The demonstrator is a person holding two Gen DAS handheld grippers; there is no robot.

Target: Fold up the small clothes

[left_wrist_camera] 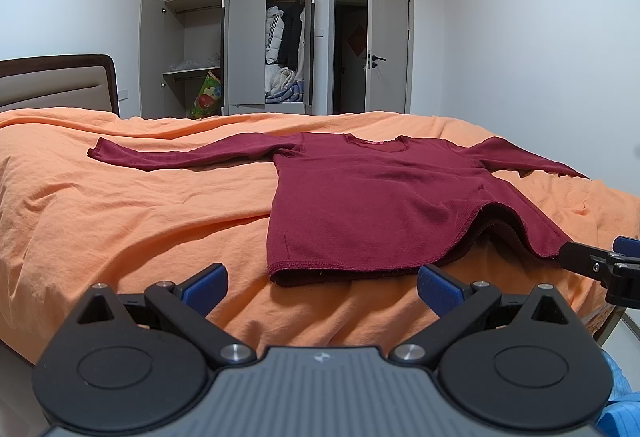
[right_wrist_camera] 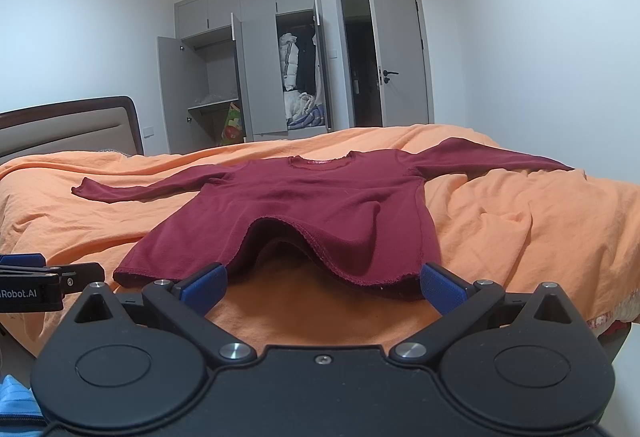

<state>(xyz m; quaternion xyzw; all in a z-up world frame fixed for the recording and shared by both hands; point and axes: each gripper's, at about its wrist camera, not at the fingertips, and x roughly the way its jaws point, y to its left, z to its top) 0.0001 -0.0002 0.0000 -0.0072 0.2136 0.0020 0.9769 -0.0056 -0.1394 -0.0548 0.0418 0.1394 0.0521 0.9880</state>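
Left wrist: wardrobe (left_wrist_camera: pixel 228 33) stands beyond maroon shirt (left_wrist_camera: pixel 372 197) on bedsheet (left_wrist_camera: pixel 140 205)

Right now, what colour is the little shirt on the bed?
The shirt is dark red, a maroon shade, lying on an orange sheet. The right wrist view shows it best.

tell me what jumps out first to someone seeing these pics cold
A dark red long-sleeved shirt lies spread face up on the orange bedsheet, both sleeves stretched out, its near hem humped up off the bed. Both grippers, left and right, sit open just short of that hem. Behind the bed a grey wardrobe stands with its doors open.
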